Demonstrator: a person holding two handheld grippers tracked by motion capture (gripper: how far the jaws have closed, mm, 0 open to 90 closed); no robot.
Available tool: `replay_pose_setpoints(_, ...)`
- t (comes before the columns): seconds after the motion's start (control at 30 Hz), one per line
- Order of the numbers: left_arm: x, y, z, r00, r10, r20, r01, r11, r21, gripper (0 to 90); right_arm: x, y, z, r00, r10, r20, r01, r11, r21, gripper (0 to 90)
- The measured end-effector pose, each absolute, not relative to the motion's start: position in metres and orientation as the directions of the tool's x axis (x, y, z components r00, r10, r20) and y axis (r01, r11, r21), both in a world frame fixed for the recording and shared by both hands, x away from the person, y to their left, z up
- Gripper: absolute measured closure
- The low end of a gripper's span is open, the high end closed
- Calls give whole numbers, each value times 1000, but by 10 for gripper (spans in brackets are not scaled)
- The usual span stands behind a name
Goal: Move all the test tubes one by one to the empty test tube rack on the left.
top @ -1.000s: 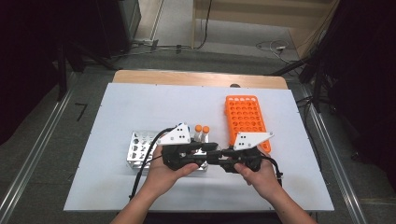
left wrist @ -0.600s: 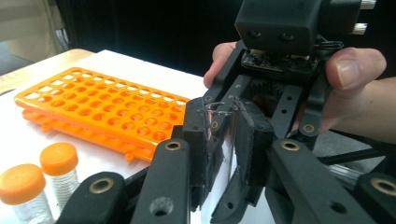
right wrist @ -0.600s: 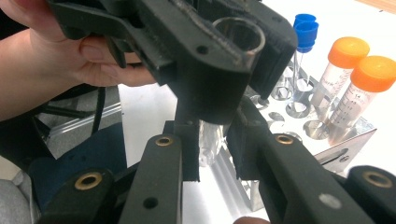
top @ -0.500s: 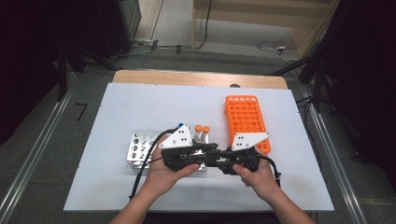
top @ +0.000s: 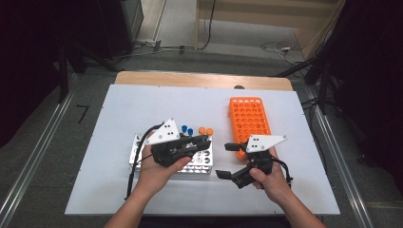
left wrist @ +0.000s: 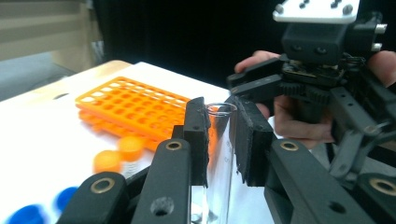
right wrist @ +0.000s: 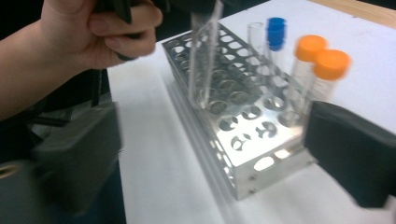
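Observation:
My left gripper (left wrist: 219, 109) is shut on a clear, uncapped glass tube (left wrist: 218, 154), held upright. In the high view this gripper (top: 203, 141) hangs over the silver metal rack (top: 142, 159). The right gripper view has the tube (right wrist: 203, 60) tilted, its bottom just above the rack's (right wrist: 243, 144) holes. My right gripper (top: 227, 160) sits right of the rack; its jaws have just been opening and stand wide apart with nothing between them. One of its fingers (right wrist: 355, 158) is beside the rack's near corner.
Two blue-capped tubes (top: 187, 129) and two orange-capped tubes (top: 205, 130) stand at the rack's far side, with one uncapped tube (right wrist: 255, 32) near them. An orange plastic rack (top: 249, 116) lies at the right rear of the white table (top: 142, 104).
The two grippers met tip to tip in the middle. The right one has since opened wide and drawn back to the right. The left has moved left over the metal rack with the tube.

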State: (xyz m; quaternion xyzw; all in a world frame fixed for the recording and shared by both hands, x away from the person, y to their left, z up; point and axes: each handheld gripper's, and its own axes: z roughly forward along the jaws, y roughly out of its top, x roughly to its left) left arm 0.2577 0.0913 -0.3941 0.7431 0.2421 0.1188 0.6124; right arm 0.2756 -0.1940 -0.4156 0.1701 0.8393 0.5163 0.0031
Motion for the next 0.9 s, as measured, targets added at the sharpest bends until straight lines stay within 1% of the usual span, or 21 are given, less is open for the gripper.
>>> replay_pose_setpoints(0.2, 263, 110, -393, 823, 554, -121, 213, -104, 971, 767, 282, -216, -417, -917, 359, 172, 308, 368, 877, 0)
replay_pose_setpoints(0.57, 272, 143, -393, 758, 638, -136, 213, -46, 976, 767, 280, -260, -420, -875, 464, 136, 320, 343, 883, 0)
replay_pose_setpoints(0.9, 278, 163, -399, 701, 696, -155, 216, -1, 976, 767, 280, -295, -423, -827, 550, 119, 339, 317, 886, 0)
